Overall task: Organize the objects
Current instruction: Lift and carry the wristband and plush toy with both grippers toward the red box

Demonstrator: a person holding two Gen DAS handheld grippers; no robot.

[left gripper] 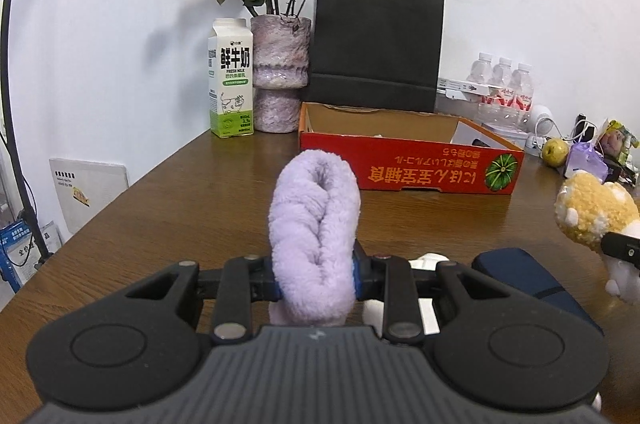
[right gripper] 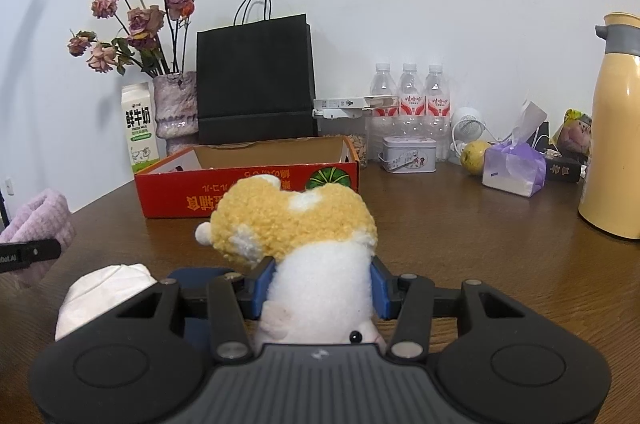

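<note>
Left tongs (left gripper: 314,278): clamped on a rolled lilac fleece towel (left gripper: 314,228), the blue pads pressed into both its sides; the roll stands up between the fingers, held above the brown wooden table (left gripper: 180,192).
Right tongs (right gripper: 320,290): clamped on a plush toy with a curly yellow back and white belly (right gripper: 304,244); the blue pads (right gripper: 264,288) squeeze the white part, and a black bead eye shows low down near the tongs' body.
Plush toy, from the left tongs: off to the far right edge (left gripper: 596,216), raised off the table.
Towel, from the right tongs: at the far left edge (right gripper: 40,220), with a black finger across it.
Red cardboard tray with a green pumpkin print (left gripper: 408,164): straight ahead of both tongs, open side up, lettering upside down; beyond the held things and apart from them.
Behind the tray: a black paper bag with cord handles (left gripper: 378,44) against the wall.
Ahead and left of the left tongs: a white and green milk carton (left gripper: 231,76) just beside a mottled pink vase of dried roses (left gripper: 280,72).
Below the right tongs, to the left: a white folded cloth (right gripper: 106,288) and a dark blue flat thing (right gripper: 196,274) on the table.
Far right of the right tongs: a tall cream yellow thermos jug (right gripper: 614,128), a purple tissue pack (right gripper: 514,170), three clear water bottles (right gripper: 408,100).
</note>
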